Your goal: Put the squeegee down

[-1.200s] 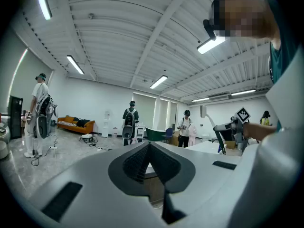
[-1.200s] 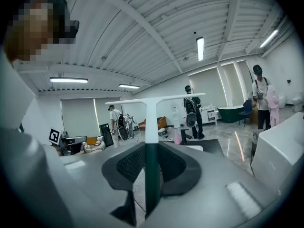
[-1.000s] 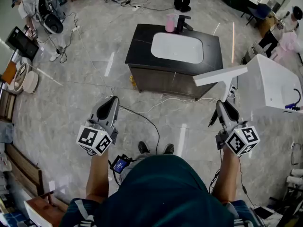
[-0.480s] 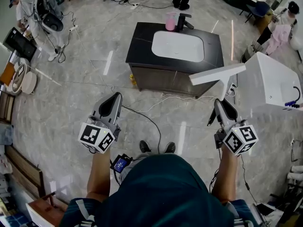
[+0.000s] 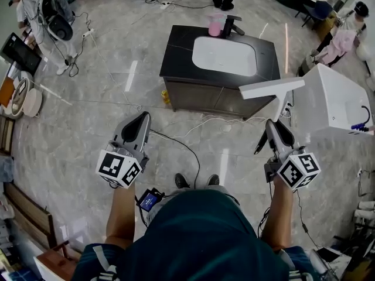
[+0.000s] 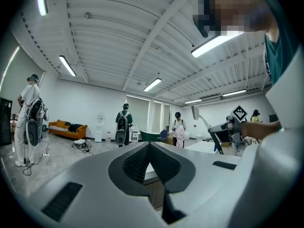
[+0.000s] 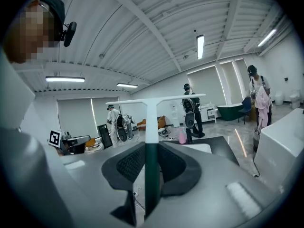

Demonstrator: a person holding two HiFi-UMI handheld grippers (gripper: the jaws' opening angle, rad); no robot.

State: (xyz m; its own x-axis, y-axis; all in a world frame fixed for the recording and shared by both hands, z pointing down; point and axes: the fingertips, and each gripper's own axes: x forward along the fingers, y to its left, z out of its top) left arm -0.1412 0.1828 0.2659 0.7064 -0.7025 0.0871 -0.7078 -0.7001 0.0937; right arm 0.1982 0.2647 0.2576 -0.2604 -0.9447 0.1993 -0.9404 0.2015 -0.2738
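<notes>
The squeegee (image 5: 270, 88) has a long white blade on a white neck and a dark green handle. My right gripper (image 5: 275, 126) is shut on that handle and holds the tool up in the air, blade crosswise, in front of the black vanity (image 5: 176, 51). In the right gripper view the squeegee handle (image 7: 151, 127) runs straight up between the jaws, which clamp it. My left gripper (image 5: 140, 120) hovers at the same height to the left, shut, with nothing in it. Its jaws meet at a point in the left gripper view (image 6: 150, 146).
The vanity carries a white basin (image 5: 225, 56), a pink bottle (image 5: 214, 25) and a black faucet (image 5: 229, 23). A white bathtub (image 5: 337, 104) stands at the right. Cables (image 5: 187, 151) trail over the grey floor. People with backpack gear stand at the far left (image 5: 44, 10) and behind the vanity.
Both grippers have edged forward toward the vanity, the right one still carrying the squeegee. The jaws look the same.
</notes>
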